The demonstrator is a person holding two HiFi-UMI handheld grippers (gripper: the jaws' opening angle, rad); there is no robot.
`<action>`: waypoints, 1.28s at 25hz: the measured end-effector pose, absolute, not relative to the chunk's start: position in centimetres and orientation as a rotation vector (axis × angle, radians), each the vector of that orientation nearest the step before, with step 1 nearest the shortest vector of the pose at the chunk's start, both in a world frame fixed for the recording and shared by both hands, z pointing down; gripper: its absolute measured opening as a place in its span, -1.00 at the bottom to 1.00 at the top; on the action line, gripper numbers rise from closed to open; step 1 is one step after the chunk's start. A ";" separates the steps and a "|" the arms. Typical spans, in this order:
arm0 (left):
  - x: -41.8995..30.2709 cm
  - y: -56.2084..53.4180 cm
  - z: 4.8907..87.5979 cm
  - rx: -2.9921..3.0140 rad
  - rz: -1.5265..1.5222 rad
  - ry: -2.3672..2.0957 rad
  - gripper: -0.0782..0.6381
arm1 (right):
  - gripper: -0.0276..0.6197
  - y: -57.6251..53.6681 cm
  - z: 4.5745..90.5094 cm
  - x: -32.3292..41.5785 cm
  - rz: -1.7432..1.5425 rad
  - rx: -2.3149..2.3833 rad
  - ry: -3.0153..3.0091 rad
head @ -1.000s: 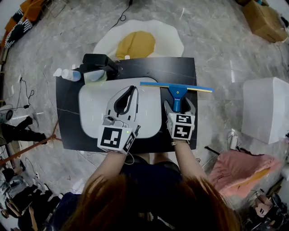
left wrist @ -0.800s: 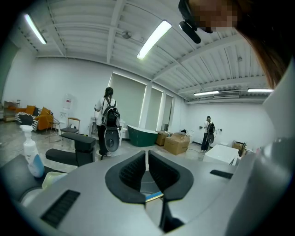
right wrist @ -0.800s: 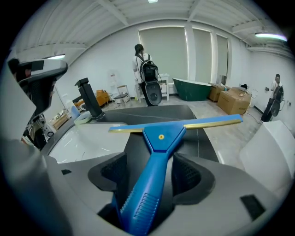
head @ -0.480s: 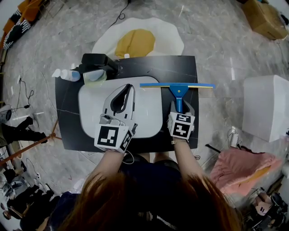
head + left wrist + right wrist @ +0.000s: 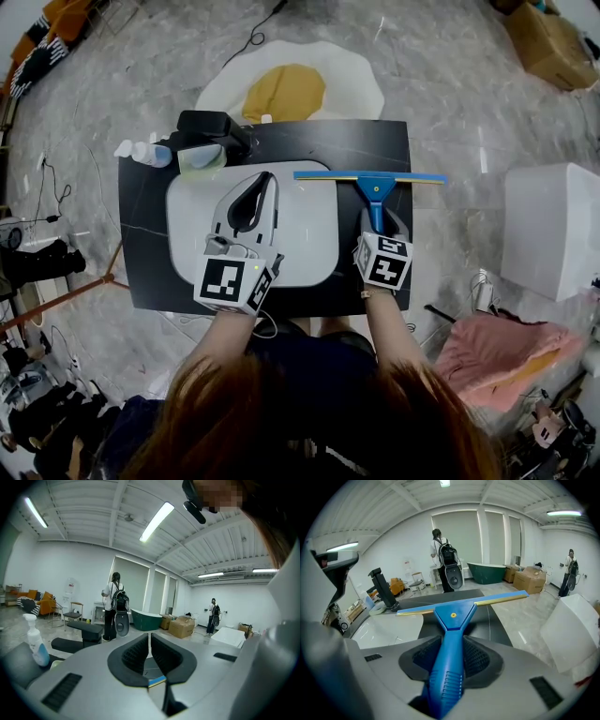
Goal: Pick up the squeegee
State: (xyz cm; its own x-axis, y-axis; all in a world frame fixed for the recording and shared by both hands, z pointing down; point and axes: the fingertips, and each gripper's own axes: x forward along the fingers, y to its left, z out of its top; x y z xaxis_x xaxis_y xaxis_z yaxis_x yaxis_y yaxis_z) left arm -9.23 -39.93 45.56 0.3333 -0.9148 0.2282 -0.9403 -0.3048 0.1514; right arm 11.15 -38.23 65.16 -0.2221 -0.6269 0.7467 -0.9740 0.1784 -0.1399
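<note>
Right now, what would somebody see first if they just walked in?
Probably the blue squeegee lying on the black table, its handle between the jaws of the right gripper, which are closing on it. Next, the rug shaped like a fried egg, on the floor past the table's far edge.

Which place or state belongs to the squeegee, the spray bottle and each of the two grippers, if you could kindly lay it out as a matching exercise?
Things:
1. squeegee
2. spray bottle
3. left gripper
4. right gripper

Places or states:
A. jaws together, nothing between them
B. at the far left corner of the black table
C. squeegee's handle between its jaws
D. blue, with a long blade set crosswise

Pairs: 1-D; 2-B; 3-A; 4-C (its jaws are closing onto that handle).
</note>
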 end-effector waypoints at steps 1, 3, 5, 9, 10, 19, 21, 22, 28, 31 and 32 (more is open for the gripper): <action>-9.4 -39.9 45.3 2.344 0.139 -1.679 -0.70 | -0.43 -38.5 64.6 11.3 0.833 1.514 -1.937; -9.5 -39.9 44.8 2.349 0.124 -1.692 -0.70 | -0.43 -39.3 63.1 11.5 0.815 1.545 -1.975; -9.5 -39.9 44.1 2.356 0.110 -1.704 -0.70 | -0.43 -40.2 61.2 11.6 0.798 1.577 -2.035; -9.4 -39.8 42.5 2.362 0.099 -1.719 -0.70 | -0.43 -41.7 56.2 12.1 0.717 1.659 -2.157; -9.3 -39.7 42.1 2.366 0.098 -1.723 -0.70 | -0.43 -41.9 54.8 12.2 0.679 1.681 -2.182; -8.6 -38.8 36.9 2.423 0.038 -1.783 -0.70 | -0.43 -42.4 41.6 13.3 0.352 1.816 -2.383; -8.4 -38.5 35.6 2.433 0.022 -1.799 -0.70 | -0.43 -42.1 39.0 13.4 0.299 1.832 -2.429; -8.4 -38.4 35.0 2.438 0.015 -1.807 -0.70 | -0.43 -41.9 37.7 13.4 0.270 1.839 -2.452; -8.2 -37.5 30.9 2.467 -0.046 -1.859 -0.70 | -0.43 -40.2 30.8 13.9 0.105 1.889 -2.567; -8.3 -37.3 29.3 2.475 -0.081 -1.890 -0.70 | -0.43 -39.6 28.8 14.0 0.069 1.901 -2.611; -8.3 -37.3 28.9 2.477 -0.089 -1.895 -0.70 | -0.43 -39.4 28.3 14.0 0.060 1.899 -2.621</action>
